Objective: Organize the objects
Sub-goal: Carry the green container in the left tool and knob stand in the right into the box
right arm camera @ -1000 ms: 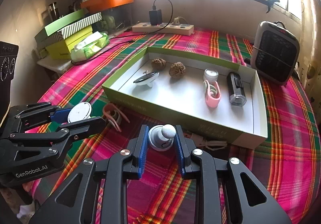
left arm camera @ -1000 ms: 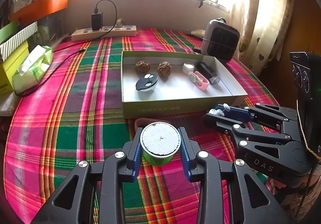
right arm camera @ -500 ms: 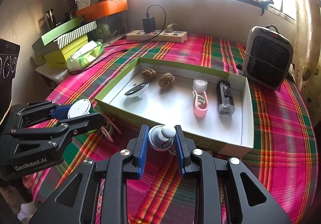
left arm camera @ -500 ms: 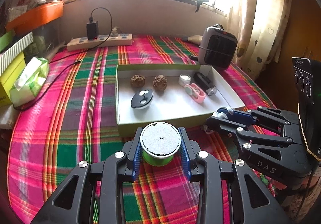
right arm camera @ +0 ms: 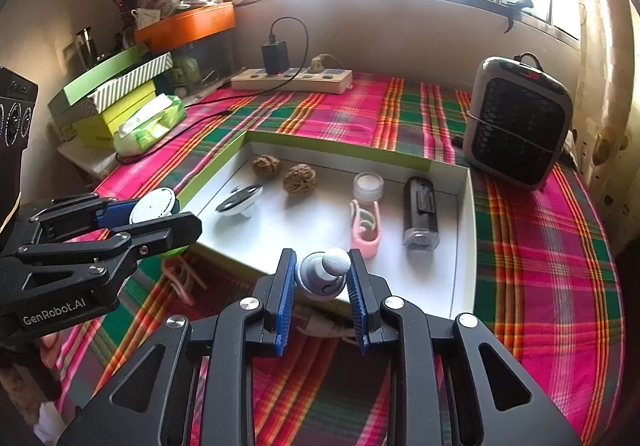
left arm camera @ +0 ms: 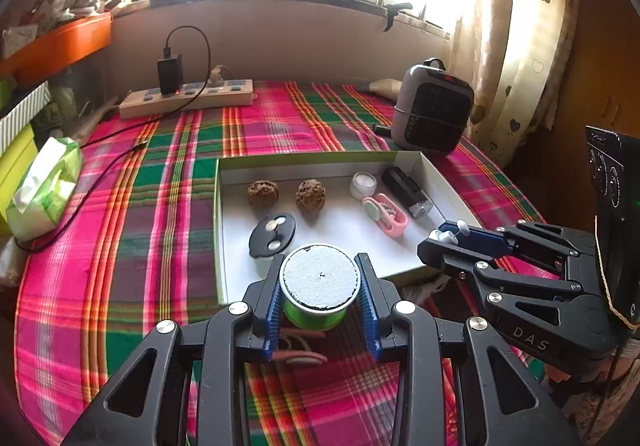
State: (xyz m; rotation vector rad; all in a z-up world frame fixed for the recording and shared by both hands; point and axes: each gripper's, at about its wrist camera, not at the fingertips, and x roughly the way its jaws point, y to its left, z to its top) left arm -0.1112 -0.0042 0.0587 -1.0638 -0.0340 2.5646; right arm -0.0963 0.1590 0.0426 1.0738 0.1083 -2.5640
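Note:
My left gripper (left arm camera: 320,298) is shut on a green spool with a white round top (left arm camera: 319,280), held in the air over the near edge of the shallow white box (left arm camera: 436,174). My right gripper (right arm camera: 321,282) is shut on a small grey-and-white knobbed gadget (right arm camera: 324,274) above the box's near wall. Each gripper shows in the other's view: the right gripper (left arm camera: 444,242) and the left gripper (right arm camera: 160,218). Inside the box lie two walnuts (left arm camera: 262,193), a black round lid (left arm camera: 273,234), a small white jar (left arm camera: 363,184), a pink clip (left arm camera: 386,215) and a black cylinder (left arm camera: 406,191).
The box rests on a plaid tablecloth (left arm camera: 140,230). A grey heater (left arm camera: 432,112) stands behind it on the right, a power strip (left arm camera: 186,98) by the far wall, a tissue pack (left arm camera: 44,186) and stacked boxes (right arm camera: 116,102) at the left. Pink bands (right arm camera: 180,274) lie on the cloth before the box.
Both grippers have risen and moved forward with their loads, from over the cloth in front of the box to over its near edge. The pink bands now show beneath the left gripper.

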